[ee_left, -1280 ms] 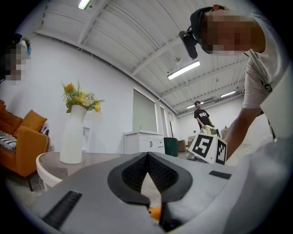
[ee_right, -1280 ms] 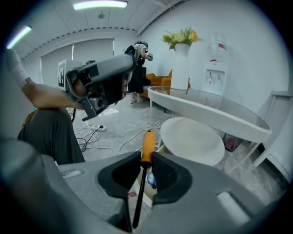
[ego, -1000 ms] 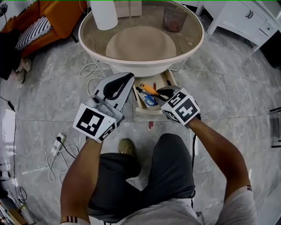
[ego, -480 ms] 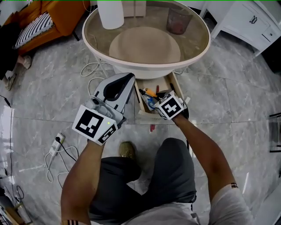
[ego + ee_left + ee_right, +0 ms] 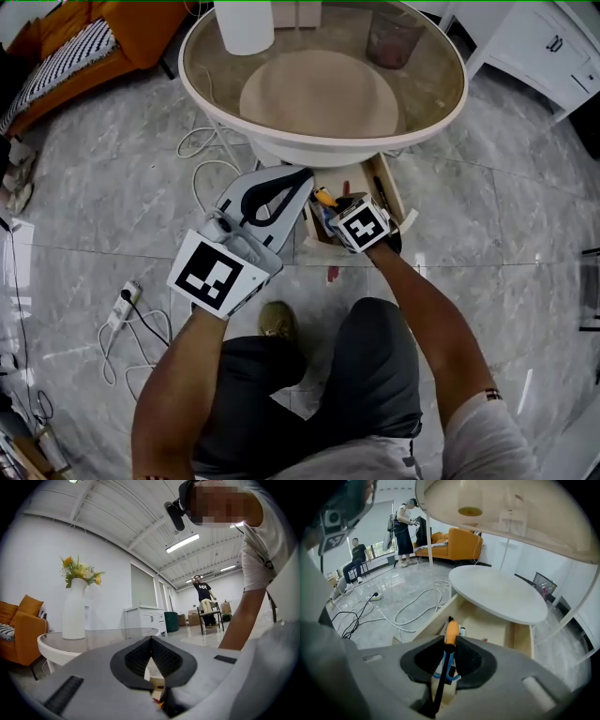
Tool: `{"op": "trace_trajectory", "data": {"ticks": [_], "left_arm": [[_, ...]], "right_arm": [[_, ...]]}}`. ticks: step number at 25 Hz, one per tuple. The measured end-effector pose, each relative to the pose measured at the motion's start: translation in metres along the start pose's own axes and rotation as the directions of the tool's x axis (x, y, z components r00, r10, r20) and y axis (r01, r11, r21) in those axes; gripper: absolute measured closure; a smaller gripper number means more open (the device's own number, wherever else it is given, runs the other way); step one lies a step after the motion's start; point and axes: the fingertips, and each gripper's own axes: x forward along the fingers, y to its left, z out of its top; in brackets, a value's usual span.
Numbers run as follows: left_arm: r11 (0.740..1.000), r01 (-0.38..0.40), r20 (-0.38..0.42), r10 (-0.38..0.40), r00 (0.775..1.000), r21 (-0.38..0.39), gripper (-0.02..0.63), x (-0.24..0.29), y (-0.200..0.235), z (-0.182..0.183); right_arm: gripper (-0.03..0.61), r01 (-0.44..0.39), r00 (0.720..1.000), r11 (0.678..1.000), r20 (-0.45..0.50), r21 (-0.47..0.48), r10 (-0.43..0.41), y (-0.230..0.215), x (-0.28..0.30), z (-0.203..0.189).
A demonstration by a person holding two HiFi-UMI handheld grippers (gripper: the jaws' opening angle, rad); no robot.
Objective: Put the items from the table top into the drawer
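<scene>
Right gripper (image 5: pixel 450 643) clamped on orange-handled tool (image 5: pixel 451 631) | had dropped lower, into open drawer (image 5: pixel 483 619) under desk (image 5: pixel 441 105) | tool over drawer contents, unreleased | left gripper (image 5: pixel 152 641) closed, empty, alongside | release judged next.

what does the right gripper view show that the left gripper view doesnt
Only the right gripper view: the right gripper shut on an orange-handled tool, the inside of the open drawer, and cables on the floor. Only the left gripper view: the left gripper, shut and empty, and a white vase of flowers. Both: the round table and the orange sofa.
</scene>
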Motion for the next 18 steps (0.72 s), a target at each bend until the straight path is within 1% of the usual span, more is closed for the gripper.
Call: {"op": "trace_trajectory", "data": {"ticks": [4,7,11,15,18], "left_arm": [[1.0,-0.011,-0.012,0.011,1.0,-0.009,0.614,-0.001,0.001,-0.002],[1.0,-0.009,-0.016,0.009,1.0,-0.003,0.614,-0.001,0.001,-0.003],[1.0,-0.015,-0.013,0.015,1.0,-0.013,0.614,0.001,0.005,-0.004],[1.0,-0.016,-0.014,0.016,1.0,-0.018,0.614,0.002,0.006,-0.006],[1.0,-0.007,-0.012,0.007,1.0,-0.014,0.614,0.004,0.003,-0.006]], "right_arm": [[0.502,-0.012,0.999,1.0,-0.051,0.009,0.012,0.0,0.008,-0.008],[0.5,-0.035,0.997,0.999,-0.063,-0.005,0.034,0.003,0.017,-0.01],[0.499,-0.025,0.995,1.0,-0.094,0.014,0.026,0.002,0.019,-0.015],[0.482,-0.03,0.997,0.999,-0.073,0.016,0.031,0.001,0.017,-0.015],[0.48,-0.041,0.999,0.999,-0.021,0.009,0.042,0.001,0.012,-0.01]]}}
